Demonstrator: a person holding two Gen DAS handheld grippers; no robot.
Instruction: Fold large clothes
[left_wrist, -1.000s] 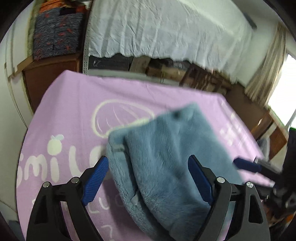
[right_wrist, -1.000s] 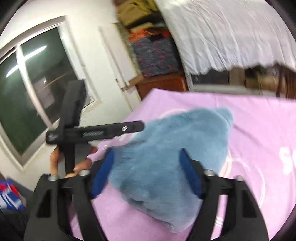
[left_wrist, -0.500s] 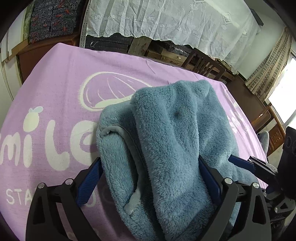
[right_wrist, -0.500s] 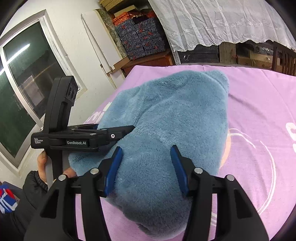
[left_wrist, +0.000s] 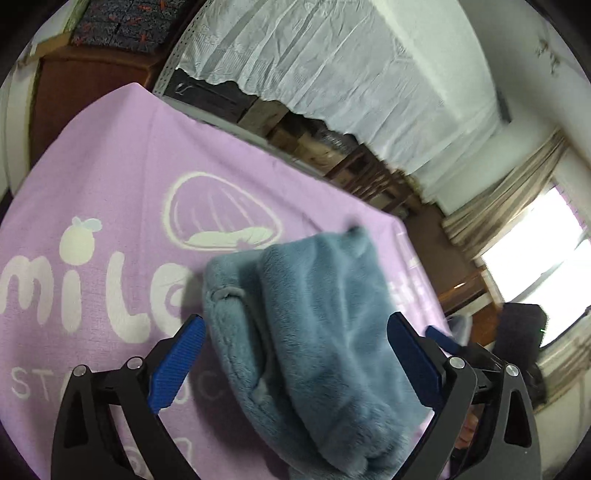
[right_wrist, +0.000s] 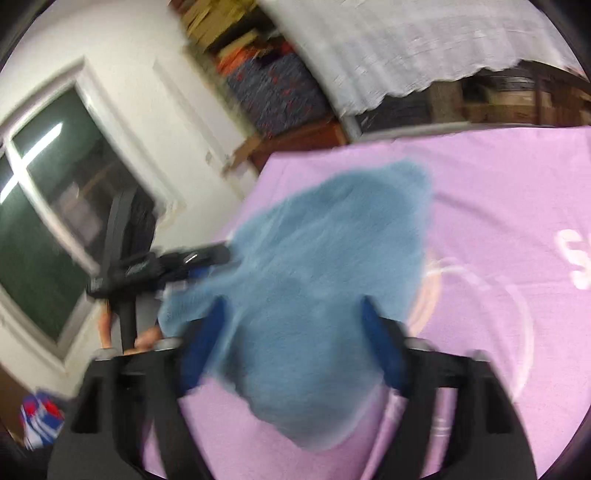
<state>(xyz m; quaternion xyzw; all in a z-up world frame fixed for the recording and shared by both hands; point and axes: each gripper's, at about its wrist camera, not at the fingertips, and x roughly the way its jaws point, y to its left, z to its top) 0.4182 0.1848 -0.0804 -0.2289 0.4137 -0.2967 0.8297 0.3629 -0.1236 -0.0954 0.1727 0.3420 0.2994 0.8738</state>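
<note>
Here, a lilac cloth (left_wrist: 110, 192) with white lettering spreads beyond and beneath both sets of jaws. On it lies the folded blue fleece garment (left_wrist: 317, 332), a thick bundle running straight ahead from between the jaws of each tool. The left gripper (left_wrist: 295, 354) stands wide, its 2 blue pads (left_wrist: 177, 365) flanking the bundle, the left pad clear of it. The right gripper (right_wrist: 295, 343) has just been opening; its jaws are spread, the fleece between them, though blur hides whether the pads touch. A hand (right_wrist: 147, 338) grips the left tool's handle, left of the right jaws.
</note>
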